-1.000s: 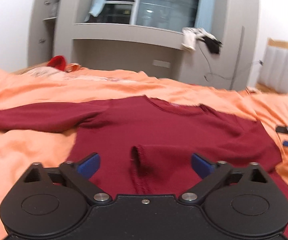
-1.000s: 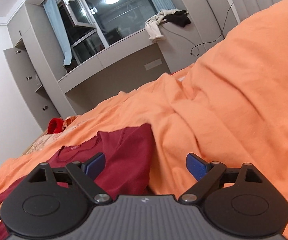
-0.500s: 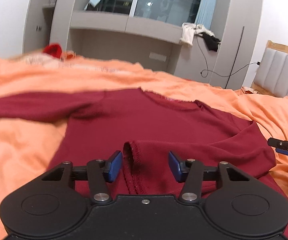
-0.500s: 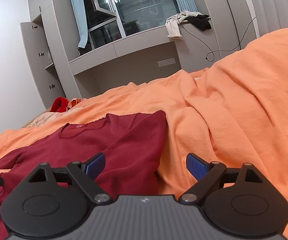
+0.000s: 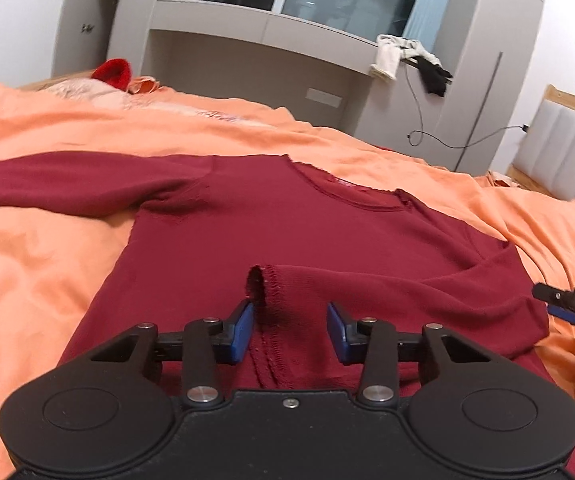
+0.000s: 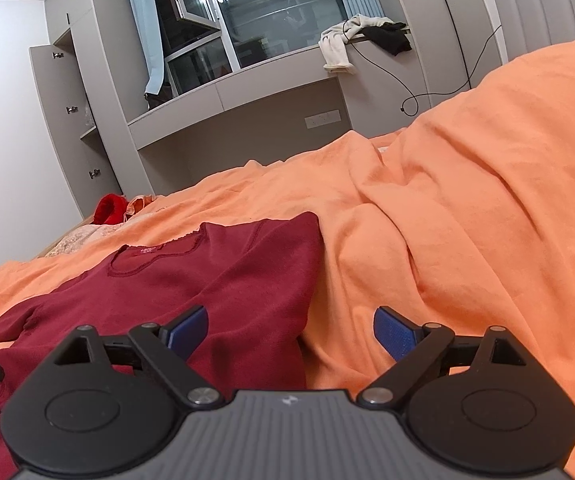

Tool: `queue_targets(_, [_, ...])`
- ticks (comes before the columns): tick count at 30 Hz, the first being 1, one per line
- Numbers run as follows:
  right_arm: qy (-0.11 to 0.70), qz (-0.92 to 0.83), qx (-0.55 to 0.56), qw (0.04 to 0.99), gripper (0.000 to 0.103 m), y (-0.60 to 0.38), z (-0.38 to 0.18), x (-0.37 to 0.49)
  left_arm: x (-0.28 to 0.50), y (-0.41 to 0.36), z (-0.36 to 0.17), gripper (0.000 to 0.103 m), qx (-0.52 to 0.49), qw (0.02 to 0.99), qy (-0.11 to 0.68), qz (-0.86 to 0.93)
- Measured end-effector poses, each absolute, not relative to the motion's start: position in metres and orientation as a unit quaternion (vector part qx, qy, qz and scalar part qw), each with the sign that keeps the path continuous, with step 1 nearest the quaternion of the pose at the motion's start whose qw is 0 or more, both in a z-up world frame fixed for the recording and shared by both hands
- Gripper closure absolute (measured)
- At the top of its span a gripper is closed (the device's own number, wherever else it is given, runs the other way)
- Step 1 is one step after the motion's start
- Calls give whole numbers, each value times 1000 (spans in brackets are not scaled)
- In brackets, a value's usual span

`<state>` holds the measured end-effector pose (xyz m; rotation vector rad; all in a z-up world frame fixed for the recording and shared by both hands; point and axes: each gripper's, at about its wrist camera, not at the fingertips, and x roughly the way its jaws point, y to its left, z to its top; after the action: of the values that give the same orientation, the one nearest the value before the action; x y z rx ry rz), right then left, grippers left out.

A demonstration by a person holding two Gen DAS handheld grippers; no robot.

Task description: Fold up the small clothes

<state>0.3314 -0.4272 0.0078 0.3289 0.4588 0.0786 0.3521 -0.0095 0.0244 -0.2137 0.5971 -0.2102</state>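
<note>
Left gripper (image 5: 290, 330) narrowed from wide open a second ago to a part-closed span around the folded sleeve cuff (image 5: 265, 292) of the maroon long-sleeved shirt (image 5: 307, 232), blue pads not yet pinching. Right gripper (image 6: 290, 330) levelled out and swung left, jaws as wide as before, more of the shirt now showing.

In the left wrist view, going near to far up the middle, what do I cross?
Left tool → folded-over maroon sleeve cuff → dark red long-sleeved shirt's neckline → orange bedsheet → grey built-in window desk unit.
</note>
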Motion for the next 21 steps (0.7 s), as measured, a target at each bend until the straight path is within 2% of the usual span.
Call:
queue_targets(3, [228, 37, 162, 959, 10, -427, 8, 331, 354, -9, 24, 82, -108, 944, 294, -107])
queue_targets(6, [228, 38, 161, 960, 10, -427, 8, 331, 352, -10, 26, 88, -107, 943, 295, -113])
queue_targets(11, [231, 44, 171, 957, 2, -429, 5, 332, 345, -12, 31, 94, -112, 942, 295, -117])
queue_targets(16, [224, 37, 184, 956, 2, -435, 4, 337, 334, -1, 38, 95, -161, 919, 329, -148])
queue_targets(21, [216, 18, 182, 959, 1, -436, 4, 346, 342, 4, 25, 95, -152, 908, 365, -139])
